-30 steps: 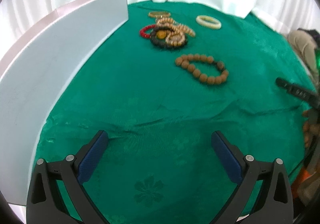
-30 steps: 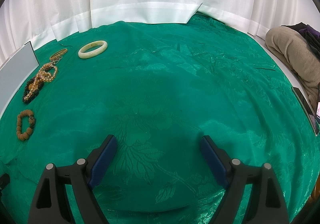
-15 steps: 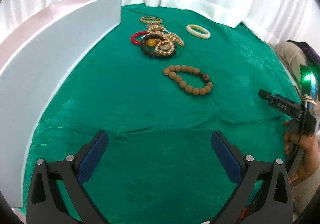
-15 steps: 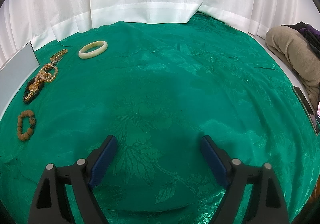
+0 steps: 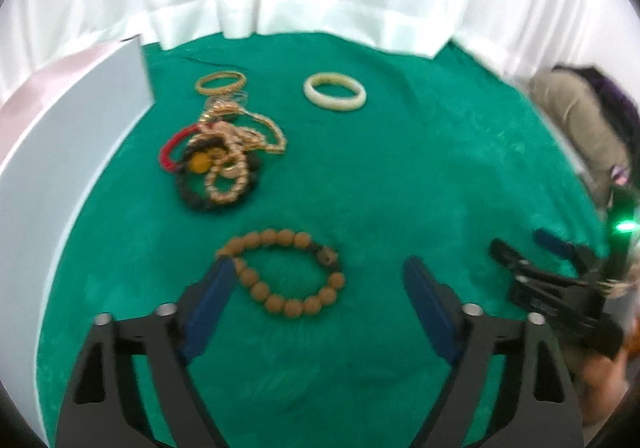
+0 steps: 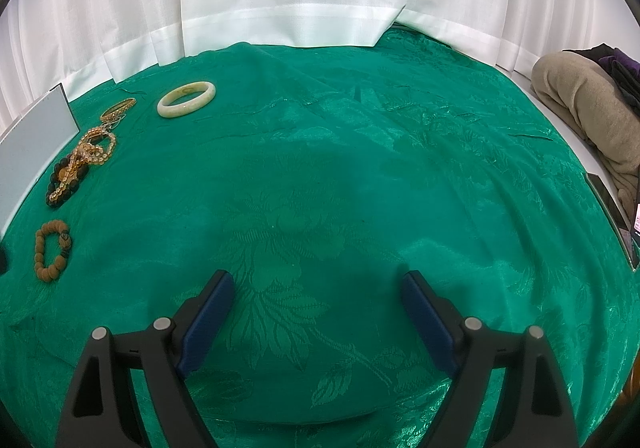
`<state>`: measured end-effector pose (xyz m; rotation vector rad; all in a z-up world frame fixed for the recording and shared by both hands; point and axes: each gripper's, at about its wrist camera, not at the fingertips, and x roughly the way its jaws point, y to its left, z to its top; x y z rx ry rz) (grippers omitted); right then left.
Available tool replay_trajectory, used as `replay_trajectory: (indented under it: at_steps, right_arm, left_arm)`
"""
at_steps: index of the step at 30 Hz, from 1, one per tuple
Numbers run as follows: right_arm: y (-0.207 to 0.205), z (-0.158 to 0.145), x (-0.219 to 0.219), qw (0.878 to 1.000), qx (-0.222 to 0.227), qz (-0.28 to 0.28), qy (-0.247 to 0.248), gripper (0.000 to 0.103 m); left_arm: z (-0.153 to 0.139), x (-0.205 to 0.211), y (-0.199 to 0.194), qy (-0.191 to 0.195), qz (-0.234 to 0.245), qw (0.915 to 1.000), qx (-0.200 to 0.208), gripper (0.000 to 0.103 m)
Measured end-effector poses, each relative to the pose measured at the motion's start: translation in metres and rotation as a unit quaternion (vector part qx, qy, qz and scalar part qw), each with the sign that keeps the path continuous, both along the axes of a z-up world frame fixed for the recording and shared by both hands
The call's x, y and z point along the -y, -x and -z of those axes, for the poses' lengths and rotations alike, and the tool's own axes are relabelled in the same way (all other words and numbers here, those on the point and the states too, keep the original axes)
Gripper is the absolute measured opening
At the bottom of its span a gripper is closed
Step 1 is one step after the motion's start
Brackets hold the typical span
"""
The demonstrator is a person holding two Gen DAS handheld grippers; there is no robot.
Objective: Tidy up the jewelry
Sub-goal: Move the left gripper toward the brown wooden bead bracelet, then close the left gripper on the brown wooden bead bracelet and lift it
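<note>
Blue-padded left gripper [image 5: 316, 268] is spread wide and holds nothing, its left finger overlapping the wooden bead bracelet [image 5: 282, 274] on the green brocade cloth [image 5: 380, 175]. A white panel [image 5: 60, 167] bounds the left; bare cloth lies rightward. The right gripper [image 6: 318, 284], also spread and empty, hangs well apart from the jewelry.

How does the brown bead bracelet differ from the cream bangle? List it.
The brown bead bracelet is a loop of separate round beads; the cream bangle is one smooth rigid ring. The bracelet lies near the left gripper; the bangle lies far back. Both lie flat on the green cloth.
</note>
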<state>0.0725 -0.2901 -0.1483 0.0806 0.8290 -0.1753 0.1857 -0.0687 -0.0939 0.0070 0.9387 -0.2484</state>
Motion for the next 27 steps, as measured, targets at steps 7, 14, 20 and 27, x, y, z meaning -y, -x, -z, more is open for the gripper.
replay_trajectory:
  at_steps: [7,14,20,27]
  right_arm:
    - [0.000,0.000,-0.001,1.000,0.000,-0.001,-0.002,0.089]
    - [0.000,0.000,-0.003,1.000,0.000,-0.002,-0.004,0.090]
    - [-0.002,0.000,-0.002,1.000,-0.002,-0.009,-0.006,0.093]
    - [-0.009,-0.027,-0.020,0.989,-0.021,-0.067,-0.133,0.093]
  left_arm:
    - [0.028,0.014,-0.019,-0.046,-0.024,0.9986,-0.014,0.026]
    - [-0.001,-0.042,-0.001,0.083,-0.035,0.9956,-0.026,0.011]
    - [-0.041,-0.112,0.036,0.148,-0.076,0.9861,-0.002,0.011]
    - [-0.046,-0.151,0.066,0.174,-0.107,0.9788,0.015,0.011]
